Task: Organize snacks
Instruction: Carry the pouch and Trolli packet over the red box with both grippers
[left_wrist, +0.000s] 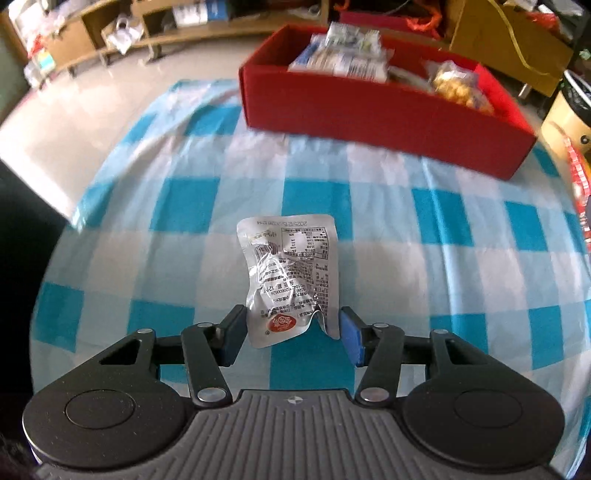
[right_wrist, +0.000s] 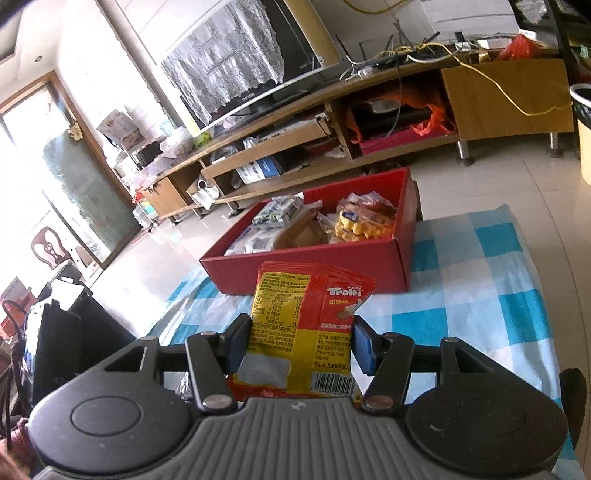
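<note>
My left hand-held gripper (left_wrist: 291, 334) pinches the silver snack packet (left_wrist: 291, 273) by its bottom edge, so it hangs clear of the checked cloth (left_wrist: 177, 258). Right hand-held gripper (right_wrist: 301, 345) clamps the red-yellow gummy bag (right_wrist: 295, 325) mid-body, aimed at the red box (right_wrist: 314, 258) where snacks already sit.

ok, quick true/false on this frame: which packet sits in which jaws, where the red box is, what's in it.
1. The silver packet sits between the left gripper jaws. True.
2. The right gripper is empty. False: its jaws clamp a red and yellow candy bag.
3. The red box is empty. False: it already holds several snack bags.
4. The red box stands on the blue checked cloth. True.
5. The silver packet is inside the box. False: it is outside, nearer the camera.
</note>
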